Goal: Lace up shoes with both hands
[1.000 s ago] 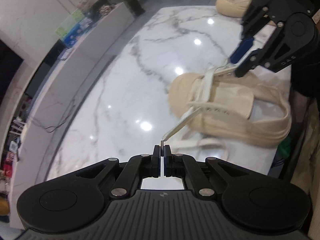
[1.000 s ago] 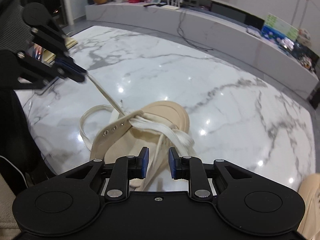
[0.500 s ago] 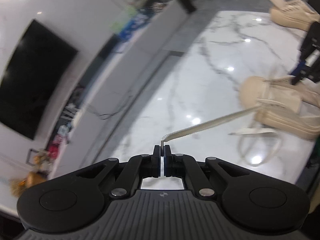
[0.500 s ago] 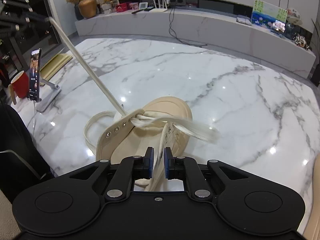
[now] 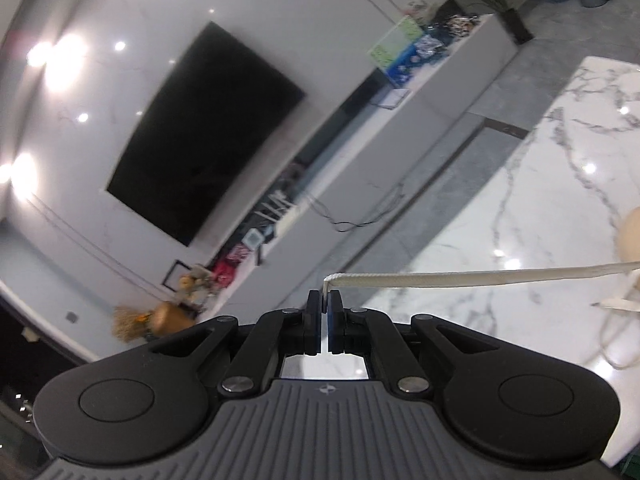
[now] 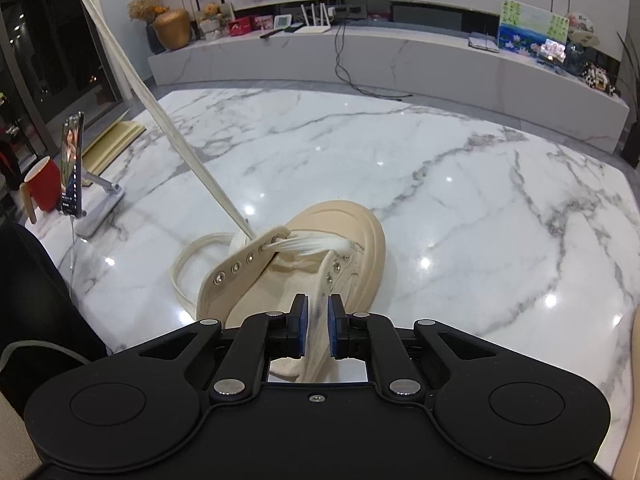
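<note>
In the left wrist view, one left gripper (image 5: 324,304) is seen with its jaws closed on the tip of one cream lace (image 5: 480,278). The lace is stretched taut from the tip to the right edge of the picture, above the marble table (image 5: 540,208). Only a sliver of the beige shoe (image 5: 630,236) is visible at that edge. One dark screen (image 5: 204,128) is seen on the wall.

In the right wrist view, one shoe (image 6: 316,256) is seen lying on the table (image 6: 460,184), just ahead of the right gripper (image 6: 316,326). Its jaws have just been closing and are now nearly shut, with a blurred strand of lace between the blue pads (image 6: 301,326); whether it is pinched cannot be told. A second stretch of lace (image 6: 160,116) is drawn tight from an eyelet to the upper left corner. Four metal eyelets can be counted on the shoe's left flap. One phone (image 6: 72,168) on a stand and one red mug (image 6: 42,188) are placed at the left.
</note>
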`<state>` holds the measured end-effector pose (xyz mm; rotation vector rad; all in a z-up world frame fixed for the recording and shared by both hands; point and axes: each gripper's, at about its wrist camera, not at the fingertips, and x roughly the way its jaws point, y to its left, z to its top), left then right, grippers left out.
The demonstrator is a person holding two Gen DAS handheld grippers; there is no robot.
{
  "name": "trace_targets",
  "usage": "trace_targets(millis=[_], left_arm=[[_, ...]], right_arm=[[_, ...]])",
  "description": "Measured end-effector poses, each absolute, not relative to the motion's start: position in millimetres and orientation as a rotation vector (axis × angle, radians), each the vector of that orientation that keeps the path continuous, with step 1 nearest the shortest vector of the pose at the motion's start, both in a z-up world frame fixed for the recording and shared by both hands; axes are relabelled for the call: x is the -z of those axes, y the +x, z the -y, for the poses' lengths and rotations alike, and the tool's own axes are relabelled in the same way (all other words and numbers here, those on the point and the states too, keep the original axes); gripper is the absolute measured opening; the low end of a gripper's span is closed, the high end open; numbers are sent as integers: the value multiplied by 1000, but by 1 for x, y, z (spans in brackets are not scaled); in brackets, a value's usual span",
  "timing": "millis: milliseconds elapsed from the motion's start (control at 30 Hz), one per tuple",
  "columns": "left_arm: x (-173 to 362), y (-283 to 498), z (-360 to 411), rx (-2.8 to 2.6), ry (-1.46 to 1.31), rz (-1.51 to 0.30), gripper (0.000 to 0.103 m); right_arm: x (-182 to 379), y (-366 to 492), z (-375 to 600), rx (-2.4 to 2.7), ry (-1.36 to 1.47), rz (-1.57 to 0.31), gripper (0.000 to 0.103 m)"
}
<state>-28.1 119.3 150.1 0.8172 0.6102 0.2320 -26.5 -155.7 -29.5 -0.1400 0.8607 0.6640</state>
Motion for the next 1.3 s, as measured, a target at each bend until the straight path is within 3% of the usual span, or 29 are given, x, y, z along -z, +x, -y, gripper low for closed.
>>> trace_targets(millis=[433,1033,1300], left_arm=[[-118,-40,-104,31,740,-705,2],[58,-14,-88,284,635,-1108,2],[100,12,-123,130,610,-1197,2]], right_arm=[[27,-24,151,-665,-144,-849,10],[38,-18,149,-661,-162,-891,10],[40,-16,148,-664,-171,-901,10]])
